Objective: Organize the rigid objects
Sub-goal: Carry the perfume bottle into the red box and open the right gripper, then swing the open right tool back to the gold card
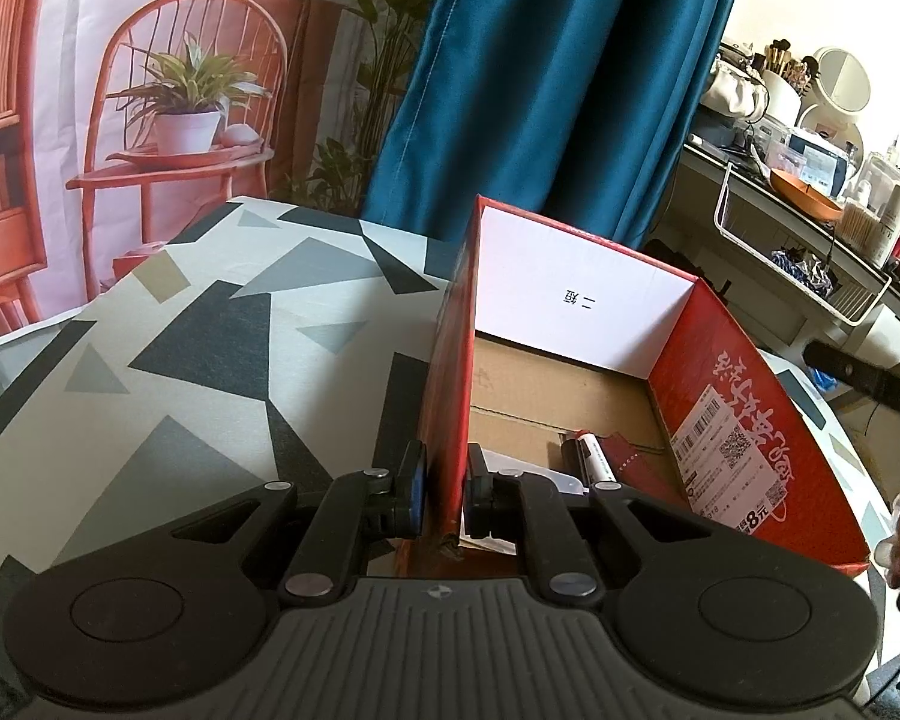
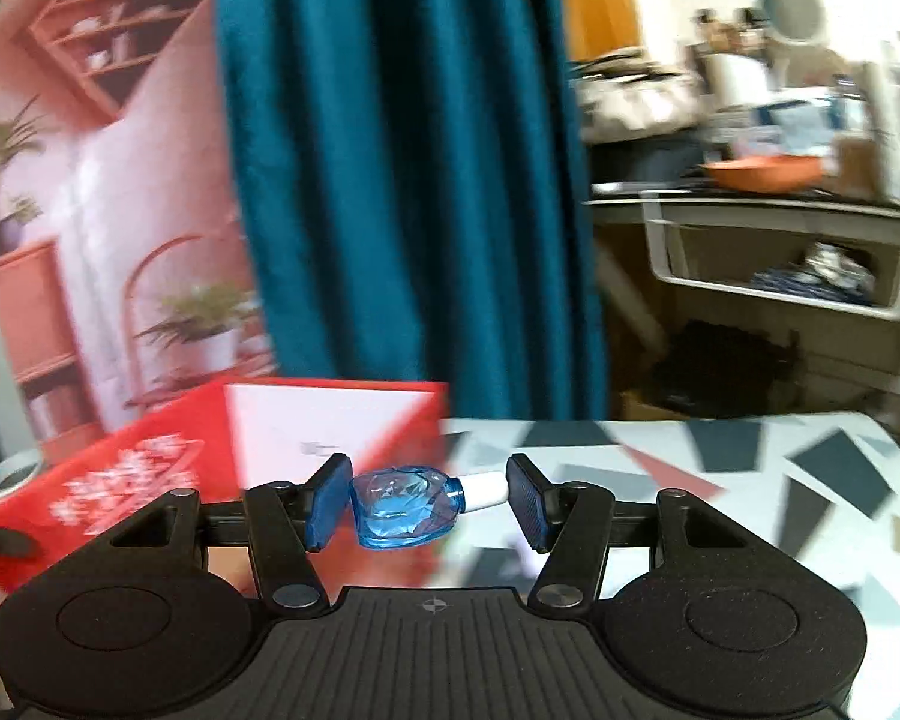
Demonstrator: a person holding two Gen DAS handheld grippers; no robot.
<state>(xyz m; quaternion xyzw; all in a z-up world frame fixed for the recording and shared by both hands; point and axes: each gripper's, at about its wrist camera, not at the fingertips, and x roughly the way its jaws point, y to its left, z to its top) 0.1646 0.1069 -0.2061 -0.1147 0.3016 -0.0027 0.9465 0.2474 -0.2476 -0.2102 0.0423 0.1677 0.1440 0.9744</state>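
A red cardboard box (image 1: pixel 732 420) with white inner walls stands open on the patterned table. My left gripper (image 1: pixel 444 492) is shut on the box's near left wall, one pad outside and one inside. A marker (image 1: pixel 591 456) and a dark red card (image 1: pixel 636 468) lie on the box floor. In the right wrist view my right gripper (image 2: pixel 429 498) is shut on a small blue faceted bottle (image 2: pixel 405 507) with a white cap, held lengthwise between the pads, lifted above the table. The red box (image 2: pixel 150 468) sits to its left.
The tablecloth (image 1: pixel 180 360) has grey and black triangles. A teal curtain (image 1: pixel 546 90) hangs behind the box. A cluttered desk with a white wire basket (image 1: pixel 810 276) stands at the right. The other gripper's dark tip (image 1: pixel 858 378) shows at the right edge.
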